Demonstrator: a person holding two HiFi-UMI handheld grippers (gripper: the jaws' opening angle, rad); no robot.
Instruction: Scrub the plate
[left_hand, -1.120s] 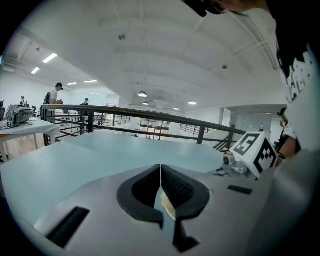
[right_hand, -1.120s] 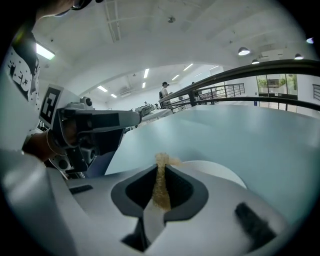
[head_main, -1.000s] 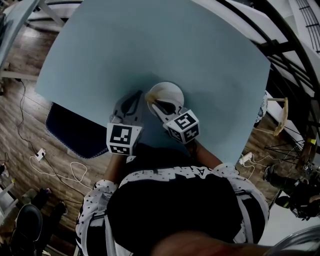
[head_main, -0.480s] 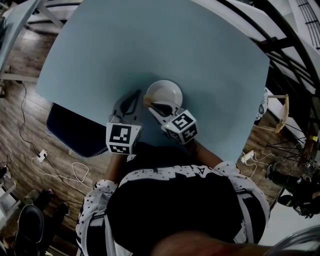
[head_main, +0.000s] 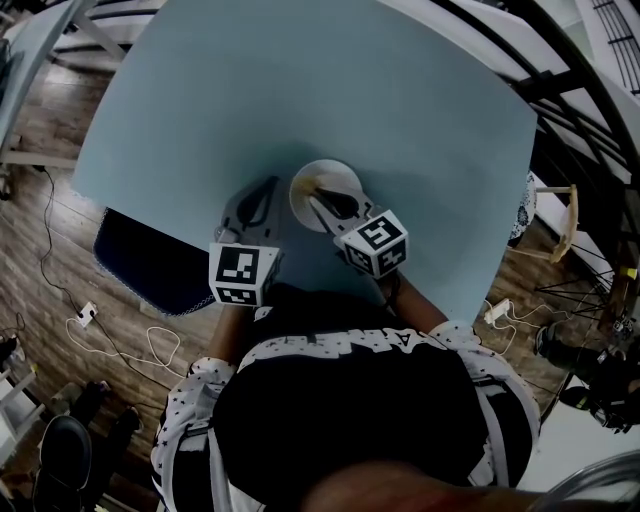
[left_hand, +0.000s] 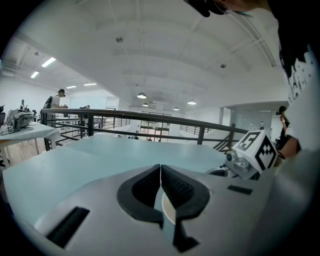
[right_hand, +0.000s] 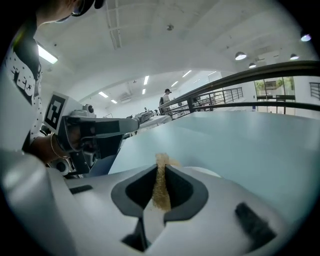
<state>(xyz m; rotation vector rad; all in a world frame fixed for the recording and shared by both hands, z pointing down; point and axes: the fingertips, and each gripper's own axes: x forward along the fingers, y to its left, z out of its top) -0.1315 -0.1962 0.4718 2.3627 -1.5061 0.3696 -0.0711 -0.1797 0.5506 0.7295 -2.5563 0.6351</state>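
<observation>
Though the fingers of the right gripper (right_hand: 161, 169) clamp the sponge (right_hand: 161, 189), they hide its lower end and half the plate (head_main: 338, 177) beneath. The left gripper (left_hand: 160, 168), fingers pressed together, sits just beside the plate. Bare table (head_main: 300, 90) stretches beyond.

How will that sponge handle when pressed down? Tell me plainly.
Probably floppy: the sponge is a thin, coarse strip squeezed flat in the right tongs. Likely light, and rough enough to drag on the plate rather than slip.
</observation>
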